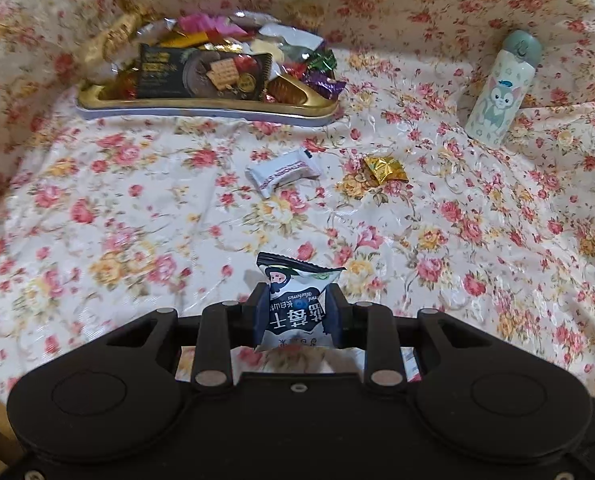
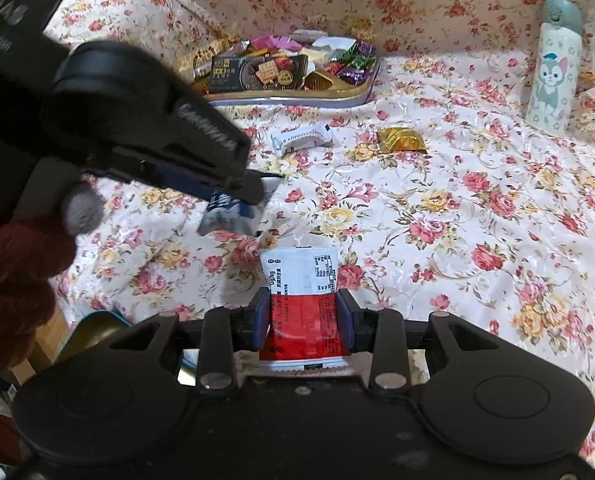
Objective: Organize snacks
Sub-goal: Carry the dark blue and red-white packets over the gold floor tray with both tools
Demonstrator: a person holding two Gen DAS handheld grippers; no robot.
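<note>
Far ahead of both sets of fingers, up and to the left, sits the gold tray, already heaped with snacks. That is where each packet most likely has to go.

The left gripper is closed on a blue-and-white snack packet. The packet stands up between the fingers, long way pointing forward. The tray lies straight ahead and a bit left of it (this hand looks nearer to it).

Between the fingers and the tray, two snacks lie loose on the flowery cloth: a white candy bar and, just to its right, a gold wrapped candy.

The right gripper is squeezed shut on a red-and-white packet, also pointing forward. Its tray is further off, ahead and left.
</note>
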